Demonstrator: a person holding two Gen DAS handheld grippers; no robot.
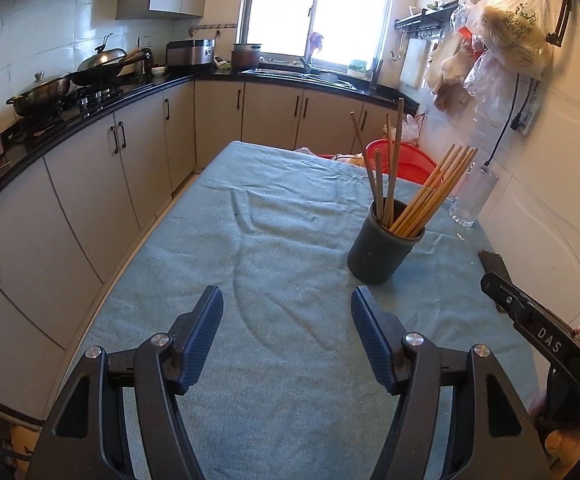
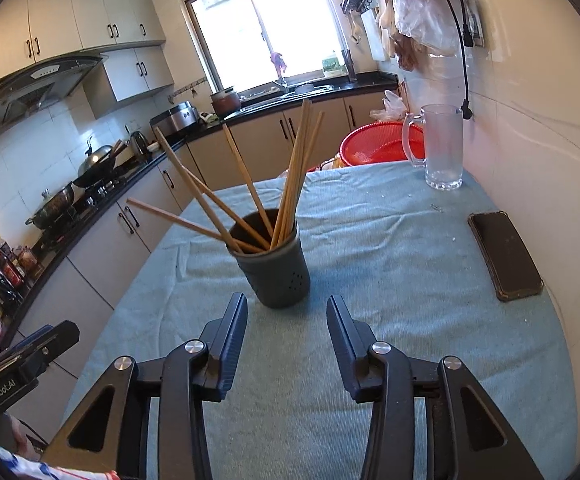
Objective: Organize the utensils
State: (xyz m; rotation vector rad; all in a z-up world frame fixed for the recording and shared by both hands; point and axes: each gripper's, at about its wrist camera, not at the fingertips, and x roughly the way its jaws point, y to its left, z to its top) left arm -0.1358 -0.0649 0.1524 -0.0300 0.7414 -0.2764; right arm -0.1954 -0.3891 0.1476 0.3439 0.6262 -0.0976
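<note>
The dark holder of chopsticks is seen upright on the blue cloth, just beyond the parted, empty right gripper at twelve o'clock and at one o'clock of the equally parted left gripper.

Glass mug near wall, dark phone on blue-grey tablecloth, red basket behind.

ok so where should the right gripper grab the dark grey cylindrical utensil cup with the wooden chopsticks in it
Grip the dark grey cylindrical utensil cup low on its wall, coming level from the near side with the right gripper. The wooden chopsticks fan out above the rim, blocking a top approach, while the upright, round wall is bare.
</note>
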